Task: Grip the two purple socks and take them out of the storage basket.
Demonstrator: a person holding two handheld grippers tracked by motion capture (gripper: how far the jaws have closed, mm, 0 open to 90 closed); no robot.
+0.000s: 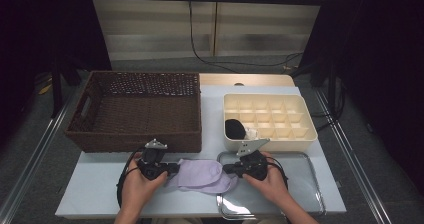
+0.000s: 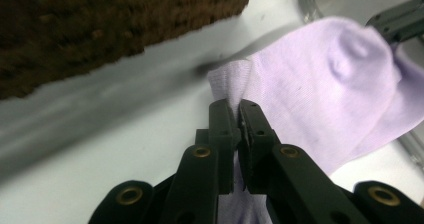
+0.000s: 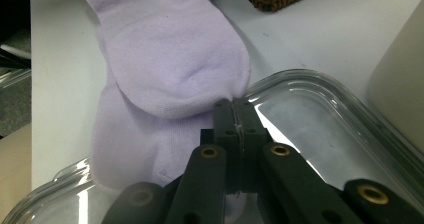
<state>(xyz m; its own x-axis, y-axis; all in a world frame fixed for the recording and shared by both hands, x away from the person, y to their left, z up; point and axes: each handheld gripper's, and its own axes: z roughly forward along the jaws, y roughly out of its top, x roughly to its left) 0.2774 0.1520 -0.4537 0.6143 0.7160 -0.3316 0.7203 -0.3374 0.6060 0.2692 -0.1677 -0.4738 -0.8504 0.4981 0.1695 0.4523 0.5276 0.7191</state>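
A pair of lilac socks [image 1: 200, 174] lies one over the other at the table's front, partly over the left end of a clear tray [image 1: 300, 184]. My left gripper [image 1: 174, 168] is shut on the socks' left edge; in the left gripper view the jaws [image 2: 237, 109] pinch a raised fold of lilac fabric [image 2: 320, 99]. My right gripper [image 1: 226, 169] meets the socks' right end. In the right gripper view its jaws [image 3: 234, 106] are closed at the rim of the lilac socks [image 3: 170, 59], over the tray's edge [image 3: 320, 124].
A brown wicker basket [image 1: 140, 134] stands at the back left, just behind the left gripper. At the back right, a cream divided organizer [image 1: 310, 134] holds a rolled black sock [image 1: 234, 128] in its near-left compartment. A cable runs behind the table.
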